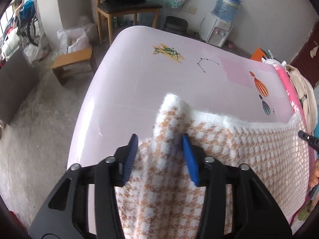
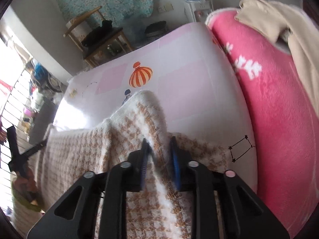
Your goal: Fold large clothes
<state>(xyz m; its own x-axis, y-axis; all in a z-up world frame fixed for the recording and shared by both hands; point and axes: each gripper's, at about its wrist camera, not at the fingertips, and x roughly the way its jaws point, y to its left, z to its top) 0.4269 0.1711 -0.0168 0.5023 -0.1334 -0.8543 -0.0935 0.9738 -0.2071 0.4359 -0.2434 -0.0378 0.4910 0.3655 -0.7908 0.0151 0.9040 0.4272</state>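
Item: fuzzy white knitted garment with an orange-tan houndstooth pattern (image 1: 229,145), laid across the near part of a pale pink tabletop (image 1: 129,83) printed with small motifs, among them an orange striped balloon-like bottle (image 2: 140,75) and a dotted constellation outline (image 1: 207,63). A raised fold of the garment is seen standing up between the pads of each claw.

Left claw (image 1: 160,139): black frame, ribbed blue pads (image 1: 131,157). The jaws are held spread, with a peak of the garment rising between them; the left pad lies against the fabric edge, the right pad beside it, and no pinch is seen.

Right claw (image 2: 159,142): same build, pads blurred. The jaws are parted, with a white-edged ridge of the garment running between them; whether the pads touch the fabric cannot be told.

Also recorded: a bright pink fleece blanket with white lettering (image 2: 275,107) along the right edge of the tabletop, with a beige cloth (image 2: 279,20) lying on it; a wooden chair with a dark seat (image 1: 127,8) holding a black object; a white water dispenser with a blue bottle (image 1: 221,20); a low wooden stool (image 1: 72,61) on the grey floor.
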